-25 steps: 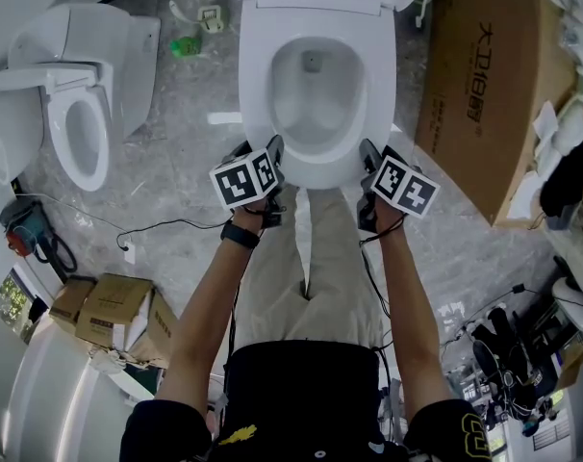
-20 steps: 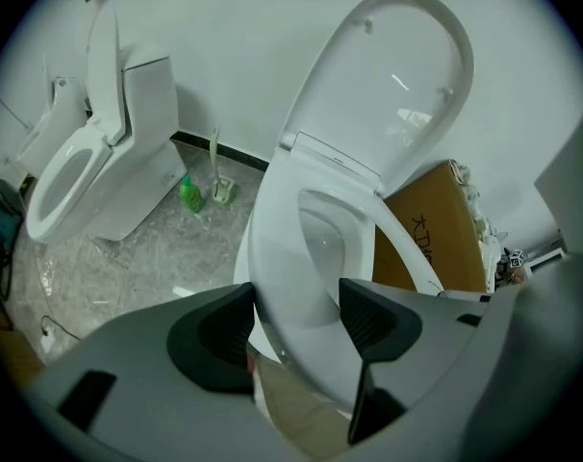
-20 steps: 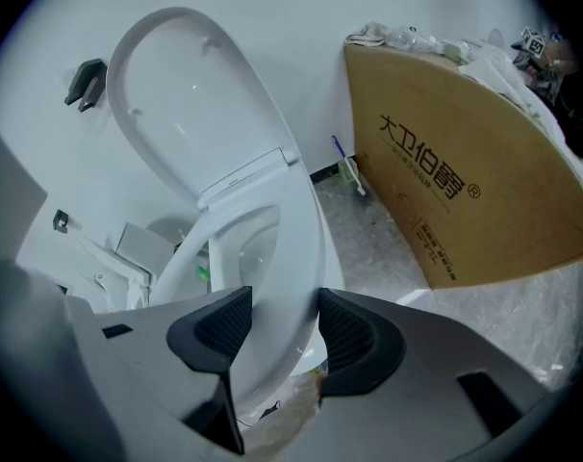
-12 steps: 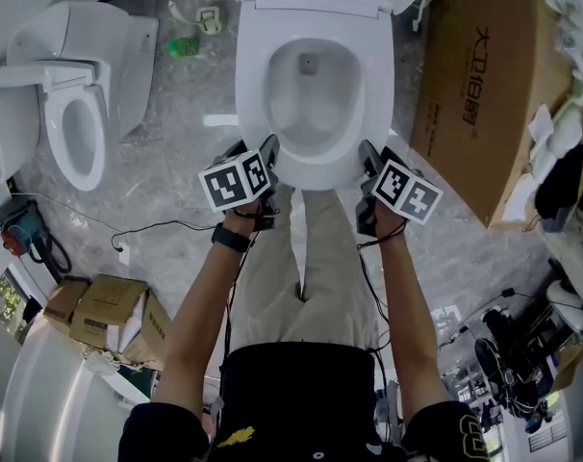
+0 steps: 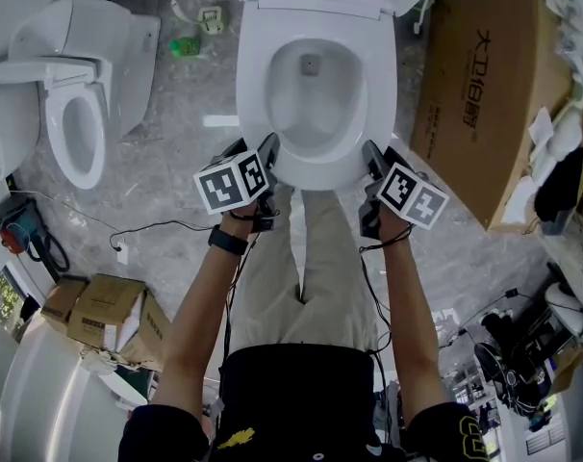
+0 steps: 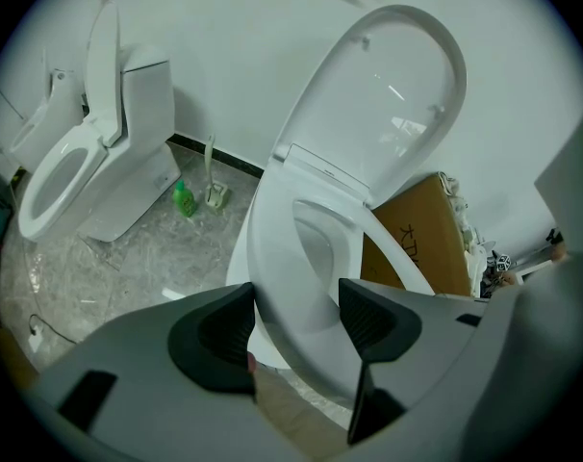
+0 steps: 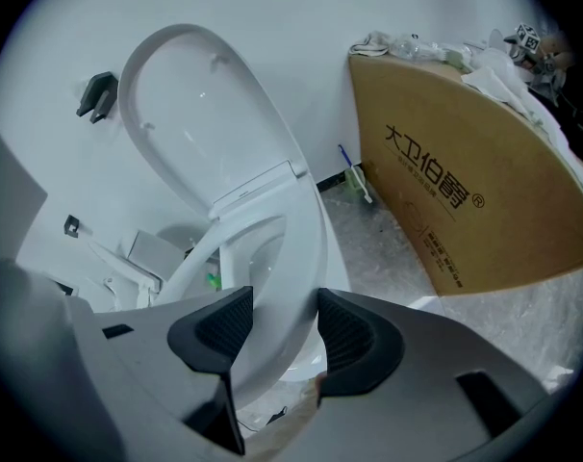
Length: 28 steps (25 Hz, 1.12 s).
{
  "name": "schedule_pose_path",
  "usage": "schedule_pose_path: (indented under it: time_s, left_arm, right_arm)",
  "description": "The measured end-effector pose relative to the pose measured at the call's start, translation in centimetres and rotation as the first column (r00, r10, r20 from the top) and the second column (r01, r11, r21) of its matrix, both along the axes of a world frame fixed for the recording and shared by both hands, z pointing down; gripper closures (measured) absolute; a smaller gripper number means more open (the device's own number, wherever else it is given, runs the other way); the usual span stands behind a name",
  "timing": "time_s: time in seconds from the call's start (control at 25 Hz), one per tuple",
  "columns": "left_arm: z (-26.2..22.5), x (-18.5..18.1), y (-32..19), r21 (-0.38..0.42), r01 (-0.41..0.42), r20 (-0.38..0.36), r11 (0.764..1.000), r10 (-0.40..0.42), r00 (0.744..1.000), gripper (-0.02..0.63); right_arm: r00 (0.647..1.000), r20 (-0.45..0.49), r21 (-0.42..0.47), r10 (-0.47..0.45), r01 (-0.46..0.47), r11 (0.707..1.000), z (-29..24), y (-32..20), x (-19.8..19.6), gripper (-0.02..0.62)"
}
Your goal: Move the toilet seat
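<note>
Left gripper (image 6: 296,304) and right gripper (image 7: 277,327) both clamp the seat (image 5: 316,169) at its front rim, one each side, jaws part-open on it. Lid (image 6: 388,104) stands raised behind seat.

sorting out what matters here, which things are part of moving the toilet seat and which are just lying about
In the job: toilet seat, left gripper and right gripper, each clamped on its front rim.

Lying about: second toilet, cardboard box, green bottle, small cartons, floor cable.
</note>
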<state>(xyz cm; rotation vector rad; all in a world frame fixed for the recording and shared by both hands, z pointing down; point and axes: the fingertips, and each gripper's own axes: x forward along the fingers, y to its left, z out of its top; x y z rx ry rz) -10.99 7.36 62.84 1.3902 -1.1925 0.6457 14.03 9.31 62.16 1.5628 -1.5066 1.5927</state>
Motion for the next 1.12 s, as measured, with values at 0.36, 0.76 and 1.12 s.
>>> schedule_pose_path:
  time_s: [0.36,0.76,1.12]
  left_arm:
    - [-1.0,0.0,-0.6,0.027,0.027,-0.022,0.999,-0.026,0.999,0.318]
    - [-2.0,-0.1,-1.1,0.041,0.039,-0.05,0.998,-0.036,0.998,0.321]
    - [-3.0,0.2,-1.8,0.059,0.054,-0.087,0.997,-0.049,0.995,0.322]
  right_arm:
    - [1.0,0.007,0.023,0.001,-0.001,1.0,-1.0,-0.5,0.1,0.36]
    - [0.999,0.03,0.063,0.016,-0.018,0.998,-2.0,-1.0,0.0,0.364]
    - [0.999,0.038,0.083,0.031,-0.034,0.996,-3.0,-1.7,0.2,0.364]
